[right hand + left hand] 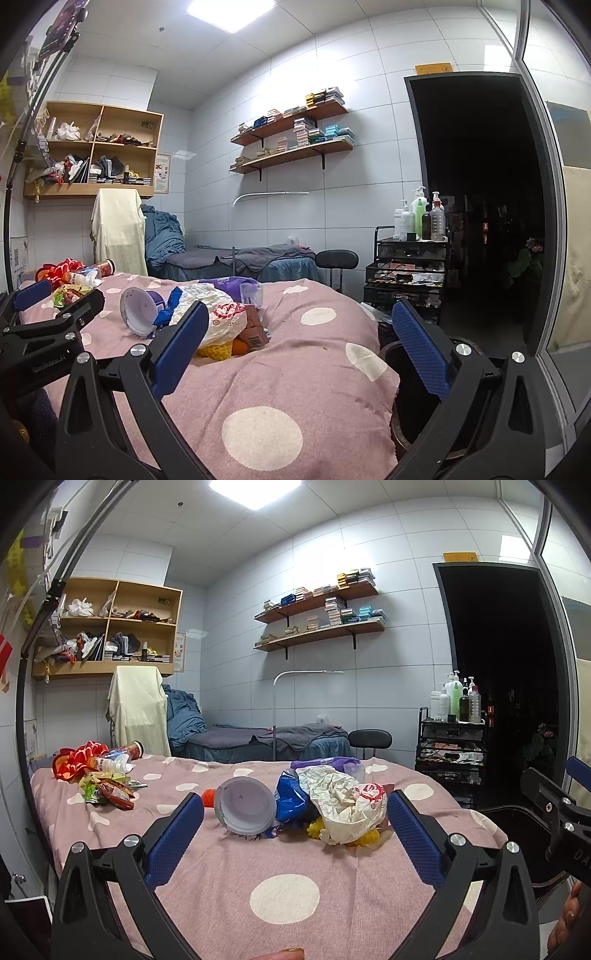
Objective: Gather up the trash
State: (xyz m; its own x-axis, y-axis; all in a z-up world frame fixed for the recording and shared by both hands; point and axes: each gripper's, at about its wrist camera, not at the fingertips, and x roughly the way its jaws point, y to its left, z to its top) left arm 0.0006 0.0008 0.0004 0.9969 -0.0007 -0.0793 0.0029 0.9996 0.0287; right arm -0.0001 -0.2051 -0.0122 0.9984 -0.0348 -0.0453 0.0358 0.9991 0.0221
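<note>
Fingers of left gripper and right gripper spread wide, empty. Crumpled white bag at 12 o'clock (light, loose): approach low, pinch a fold.

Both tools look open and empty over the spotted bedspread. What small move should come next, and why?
Probably ease the left tool forward toward the near pile and close on the crumpled white bag. That bag lies straight ahead between its open fingers, beside the tipped paper cup, and nothing is held yet. The right tool points more toward the dark bin beside the bed.
</note>
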